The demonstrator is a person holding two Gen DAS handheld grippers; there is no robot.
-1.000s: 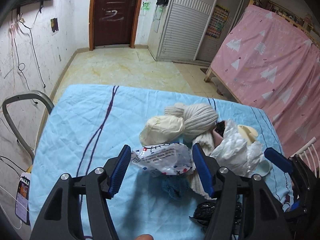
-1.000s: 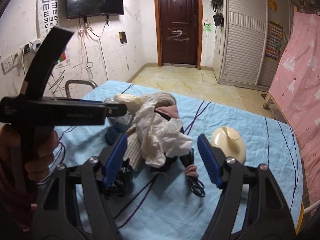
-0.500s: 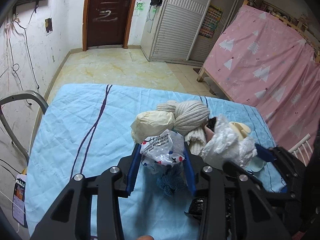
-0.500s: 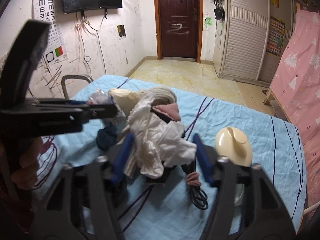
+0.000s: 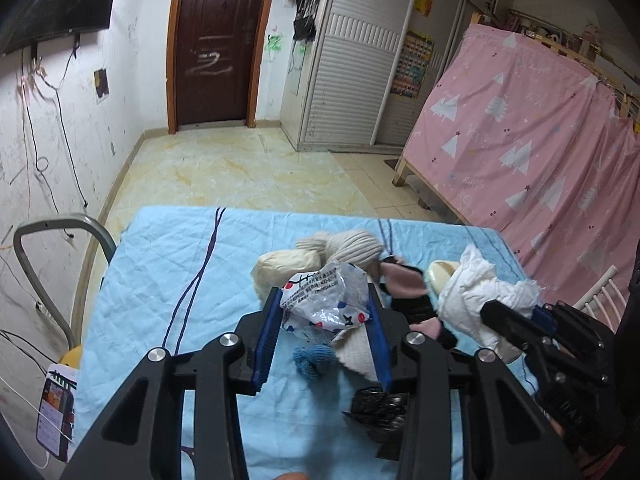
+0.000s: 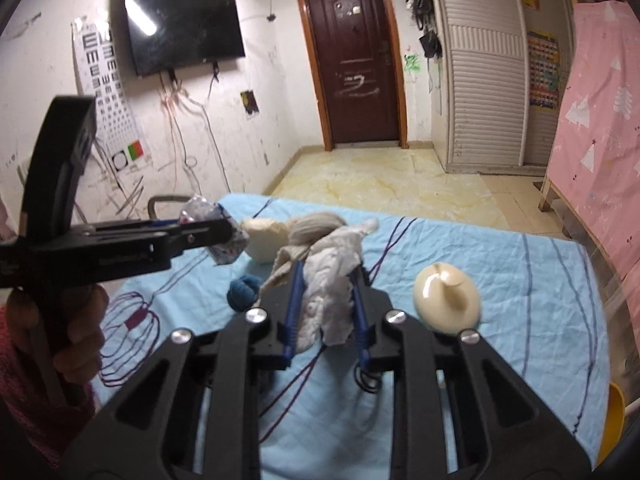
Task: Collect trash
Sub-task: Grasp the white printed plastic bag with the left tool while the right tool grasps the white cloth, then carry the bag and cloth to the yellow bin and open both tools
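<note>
My left gripper [image 5: 324, 300] is shut on a crumpled plastic wrapper [image 5: 326, 300] with red and blue dots, held above the blue bed sheet [image 5: 160, 280]. It also shows in the right wrist view [image 6: 228, 240]. My right gripper [image 6: 326, 276] is shut on a wad of white tissue [image 6: 332, 276], lifted off the sheet; the tissue shows in the left wrist view [image 5: 476, 296] too.
On the sheet lie a beige knit hat [image 5: 352, 244], a cream hat [image 5: 284, 268], a blue yarn ball [image 6: 242, 292], pink and black clothing [image 5: 408, 292], a black cable [image 6: 366, 380] and a cream lid [image 6: 446, 304]. A metal chair frame [image 5: 48, 264] stands left.
Both grippers closed from open, the left on the wrapper and the right on the tissue, and both lifted their loads up off the pile.
</note>
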